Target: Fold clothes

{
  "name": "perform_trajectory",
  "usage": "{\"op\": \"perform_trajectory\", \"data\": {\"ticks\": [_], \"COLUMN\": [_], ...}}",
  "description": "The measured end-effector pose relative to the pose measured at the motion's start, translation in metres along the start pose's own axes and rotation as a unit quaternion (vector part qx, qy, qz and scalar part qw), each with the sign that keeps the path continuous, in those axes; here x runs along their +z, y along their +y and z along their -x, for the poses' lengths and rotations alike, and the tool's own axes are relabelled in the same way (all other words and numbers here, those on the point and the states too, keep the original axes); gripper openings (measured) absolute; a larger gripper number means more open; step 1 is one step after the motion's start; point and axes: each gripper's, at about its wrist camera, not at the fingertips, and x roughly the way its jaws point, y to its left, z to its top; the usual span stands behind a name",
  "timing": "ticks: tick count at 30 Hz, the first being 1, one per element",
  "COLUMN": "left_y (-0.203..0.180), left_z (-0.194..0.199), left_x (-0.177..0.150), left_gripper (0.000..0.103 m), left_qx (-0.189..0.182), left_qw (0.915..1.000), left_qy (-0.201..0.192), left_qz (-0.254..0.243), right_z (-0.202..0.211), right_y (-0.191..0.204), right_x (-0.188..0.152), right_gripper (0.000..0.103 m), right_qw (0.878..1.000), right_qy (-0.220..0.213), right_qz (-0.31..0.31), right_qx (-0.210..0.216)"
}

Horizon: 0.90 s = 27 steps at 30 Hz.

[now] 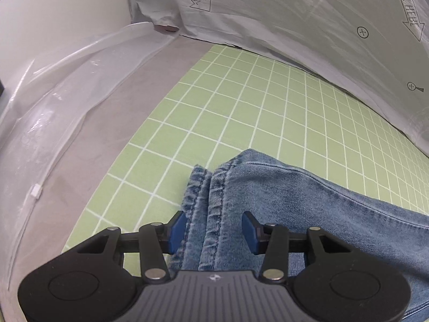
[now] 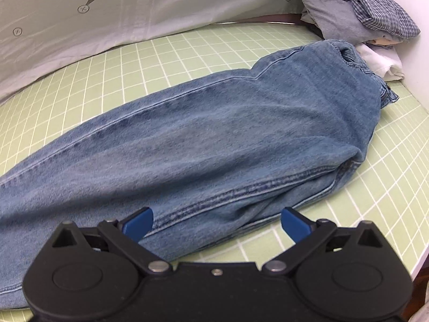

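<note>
A pair of light blue jeans (image 2: 214,134) lies on the green grid mat (image 2: 388,177), legs folded one on the other, the waist at the far right. In the left wrist view the leg hems (image 1: 211,187) lie on the mat (image 1: 241,102). My left gripper (image 1: 214,230) is open, its blue pads either side of the hems, with gaps to the cloth. My right gripper (image 2: 217,222) is open wide over the near seam edge of the jeans, its pads not touching the denim.
A pile of clothes (image 2: 362,8) with a checked shirt and a white piece lies at the far right corner. A white printed sheet (image 1: 295,13) hangs behind the mat. A clear plastic bag (image 1: 53,107) lies on the grey surface at left.
</note>
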Motion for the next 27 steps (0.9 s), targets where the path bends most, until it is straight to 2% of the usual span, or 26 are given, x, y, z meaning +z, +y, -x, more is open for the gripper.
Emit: {"op": "perform_trajectory", "data": {"ticks": [5,8,10,14,15,18,22,27], "left_y": [0.005,0.002,-0.002,-0.011,-0.012,-0.009,-0.002,-0.009], "left_z": [-0.023,-0.025,-0.025,-0.016,-0.011,0.011,0.03,0.038], "left_x": [0.015,0.019,0.019,0.014,0.013,0.013,0.022,0.036], "left_gripper": [0.048,0.045,0.025,0.015,0.004,0.004,0.004,0.004], "left_qx": [-0.024,-0.023,-0.016,0.0,0.003,0.008,-0.008,0.002], "left_qw": [0.9996,0.9997,0.9998,0.9996,0.9994,0.999,0.9982,0.9961], "left_qy": [0.015,0.01,0.008,-0.007,-0.013,-0.039,-0.059,-0.088], "left_qz": [0.002,-0.008,-0.01,-0.027,-0.03,-0.02,0.005,-0.007], "right_z": [-0.001,-0.001,-0.003,-0.006,-0.007,-0.009,-0.011,-0.011], "right_y": [0.015,0.021,0.026,0.034,0.035,0.036,0.033,0.021], "right_x": [-0.008,-0.007,-0.005,-0.002,-0.002,0.0,0.003,0.004], "right_gripper": [0.103,0.103,0.103,0.103,0.103,0.103,0.103,0.103], "right_qw": [0.999,0.999,0.999,0.998,0.998,0.998,0.998,0.999], "right_qy": [0.023,0.026,0.026,0.028,0.028,0.027,0.025,0.021], "right_qz": [0.021,0.029,0.037,0.053,0.056,0.063,0.057,0.045], "right_qx": [-0.02,-0.023,-0.022,-0.015,-0.014,-0.008,0.0,0.004]}}
